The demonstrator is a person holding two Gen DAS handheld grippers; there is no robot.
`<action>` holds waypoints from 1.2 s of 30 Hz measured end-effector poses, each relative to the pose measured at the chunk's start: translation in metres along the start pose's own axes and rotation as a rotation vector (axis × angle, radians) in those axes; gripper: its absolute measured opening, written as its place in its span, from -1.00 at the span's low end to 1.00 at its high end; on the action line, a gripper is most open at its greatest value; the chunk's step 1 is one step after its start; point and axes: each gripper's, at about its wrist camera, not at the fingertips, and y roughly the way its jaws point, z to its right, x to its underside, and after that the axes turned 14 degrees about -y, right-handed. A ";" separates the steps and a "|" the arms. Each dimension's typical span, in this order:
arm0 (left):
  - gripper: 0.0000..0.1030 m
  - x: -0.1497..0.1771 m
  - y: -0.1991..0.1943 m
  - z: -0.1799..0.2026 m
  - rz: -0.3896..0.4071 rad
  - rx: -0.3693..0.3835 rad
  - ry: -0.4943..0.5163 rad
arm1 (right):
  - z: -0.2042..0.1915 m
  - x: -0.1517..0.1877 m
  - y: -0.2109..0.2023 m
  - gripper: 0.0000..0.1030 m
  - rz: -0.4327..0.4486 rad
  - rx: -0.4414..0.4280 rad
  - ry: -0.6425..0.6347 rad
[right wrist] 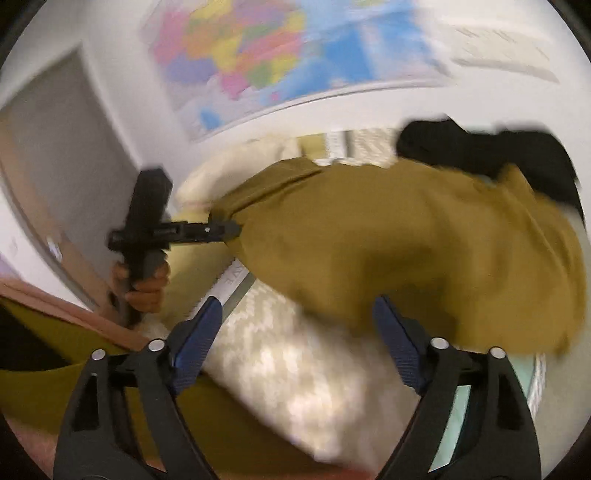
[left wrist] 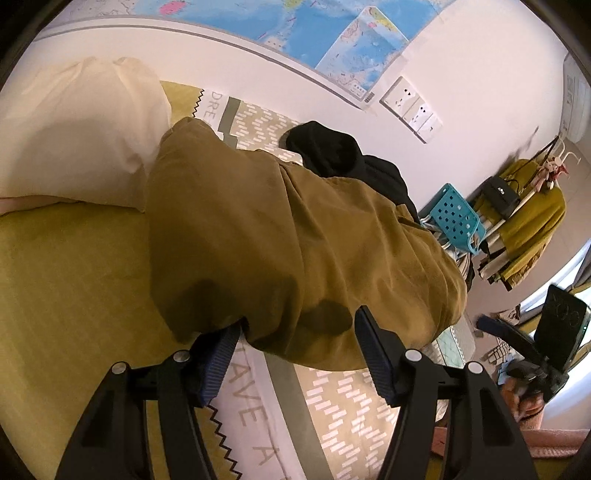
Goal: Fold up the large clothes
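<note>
Bed with olive-yellow sheet and a patterned printed cover fills most of both views. Map posters on the white wall behind; wall sockets just below them.

Large mustard-brown garment spread in a mound across the middle of the bed, over the patterned cover; near hem bunched toward the cameras. Black garment at its far end, touching it, against the wall side. Cream pillow at the far left, pressed against the brown garment's edge.

Beyond the bed's right side: rack draped with yellow cloth, teal perforated basket beside it.

Left gripper: jaws wide apart, near hem of the brown garment lying between the blue pads; left pad touching the cloth edge, nothing pinched.

Right gripper: jaws wide apart, right pad at the garment's near hem, grip not closed. View heavily blurred, exact contact unclear. Left gripper seen from here at the garment's left corner, hand on its handle.
</note>
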 end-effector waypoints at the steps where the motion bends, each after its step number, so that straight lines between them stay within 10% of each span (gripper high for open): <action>1: 0.21 0.000 0.001 0.000 -0.001 0.000 -0.001 | -0.009 -0.012 0.032 0.64 -0.051 0.041 -0.071; 6: 0.21 -0.001 -0.002 0.001 -0.007 0.013 0.006 | -0.057 -0.036 0.134 0.62 -0.147 0.096 -0.388; 9: 0.23 0.000 -0.002 -0.004 -0.015 0.018 -0.013 | -0.065 -0.041 0.164 -0.07 -0.173 0.196 -0.507; 16: 0.58 0.017 -0.011 -0.014 -0.077 0.194 -0.029 | 0.001 -0.070 0.125 -0.61 -0.040 0.018 -0.178; 24: 0.78 -0.011 0.032 -0.023 -0.061 0.214 -0.198 | -0.004 -0.064 0.129 -0.57 -0.056 -0.009 -0.165; 26: 0.85 -0.012 0.043 -0.027 -0.077 0.223 -0.250 | 0.001 -0.055 0.115 -0.08 -0.051 -0.045 -0.109; 28: 0.87 -0.010 0.044 -0.028 -0.065 0.211 -0.260 | 0.012 -0.040 0.087 0.33 -0.024 -0.097 -0.022; 32: 0.87 -0.006 0.036 -0.030 -0.018 0.208 -0.263 | 0.052 0.016 0.022 0.48 0.018 -0.174 0.226; 36: 0.87 -0.007 0.035 -0.034 0.001 0.243 -0.305 | 0.097 0.083 -0.022 0.53 0.029 -0.065 0.505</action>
